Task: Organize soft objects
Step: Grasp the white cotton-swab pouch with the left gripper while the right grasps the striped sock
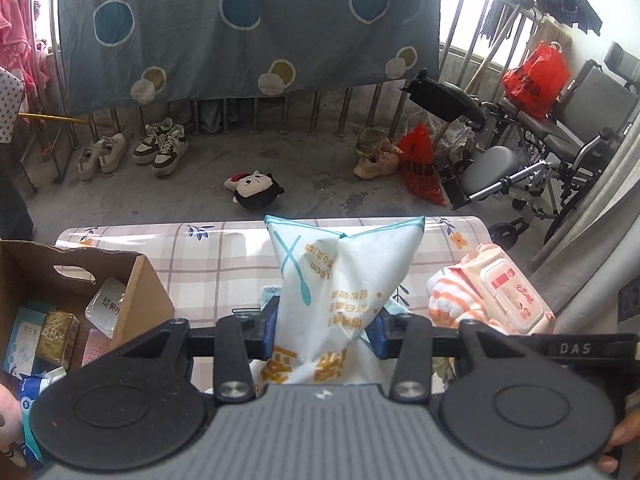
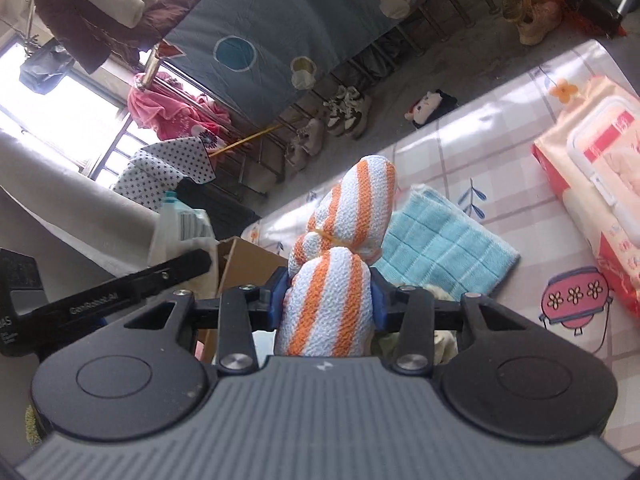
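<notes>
While left claw [image 1: 324, 330] pinches a white packet [image 1: 336, 280], right claw [image 2: 328, 300] clamps striped cloth [image 2: 332, 280].

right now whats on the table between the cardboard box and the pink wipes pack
In the right wrist view, a folded light blue cloth lies on the table between the cardboard box and the wipes pack; the rest is bare tablecloth.

We look from two fisheye cameras, each sitting just behind its own hand-held gripper and facing forward and downward along the fingers. The left view is level, over the desk [image 1: 224, 248] toward the railing and hanging sheet [image 1: 248, 28]. Our right view is rolled, so the desk [image 2: 500, 128] tilts. Both sit close above the desk and share the wipes pack [image 1: 516, 296] [image 2: 592, 184], sheet [image 2: 280, 12] and plush toy [image 1: 254, 190] [image 2: 432, 108].
</notes>
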